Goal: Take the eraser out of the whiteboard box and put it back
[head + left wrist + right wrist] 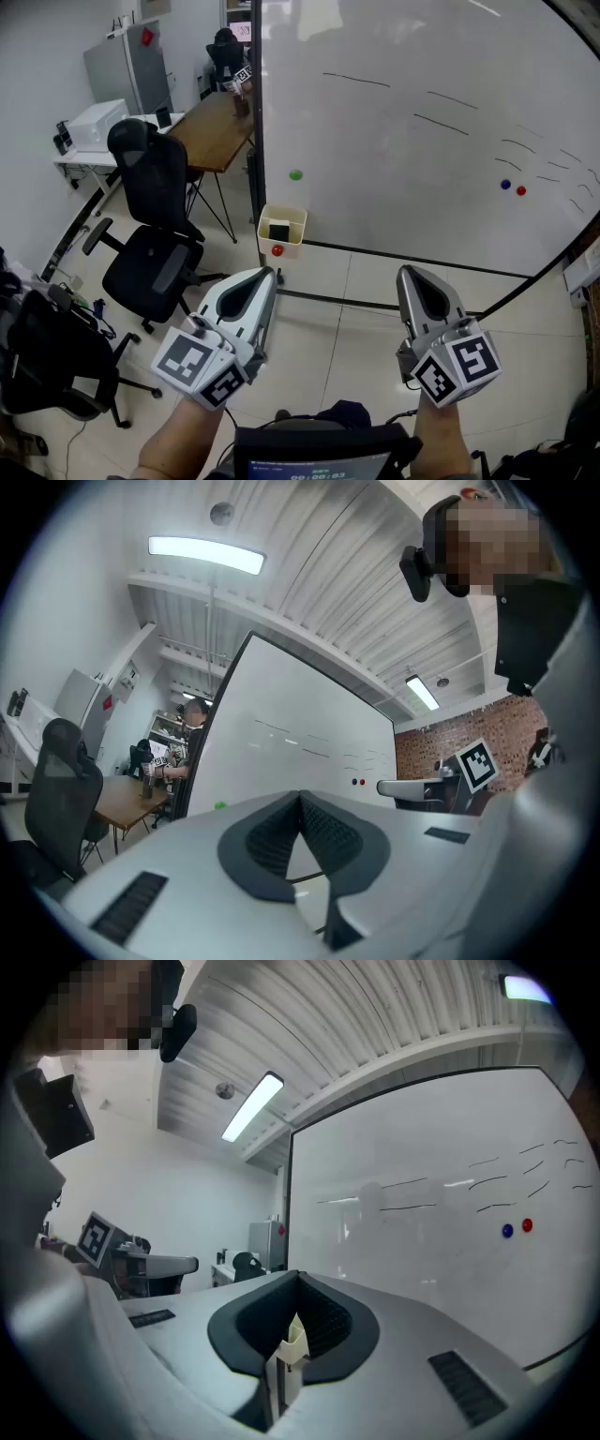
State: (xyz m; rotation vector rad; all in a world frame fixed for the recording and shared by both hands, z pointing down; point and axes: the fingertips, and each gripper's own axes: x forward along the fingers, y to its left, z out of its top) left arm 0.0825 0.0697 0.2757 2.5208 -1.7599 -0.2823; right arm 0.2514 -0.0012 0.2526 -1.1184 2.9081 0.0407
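Left tongs (pixel 271 276) closed, eraser (pixel 278 231) in box (pixel 299 218) beyond

Head view looks steeply down from above; both gripper views look roughly level; all three share the large white whiteboard (pixel 403 141).

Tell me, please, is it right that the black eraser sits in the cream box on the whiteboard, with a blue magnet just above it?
Not quite: the head view shows the magnet just above the cream box is green, not blue. The black eraser does sit in that box on the whiteboard.
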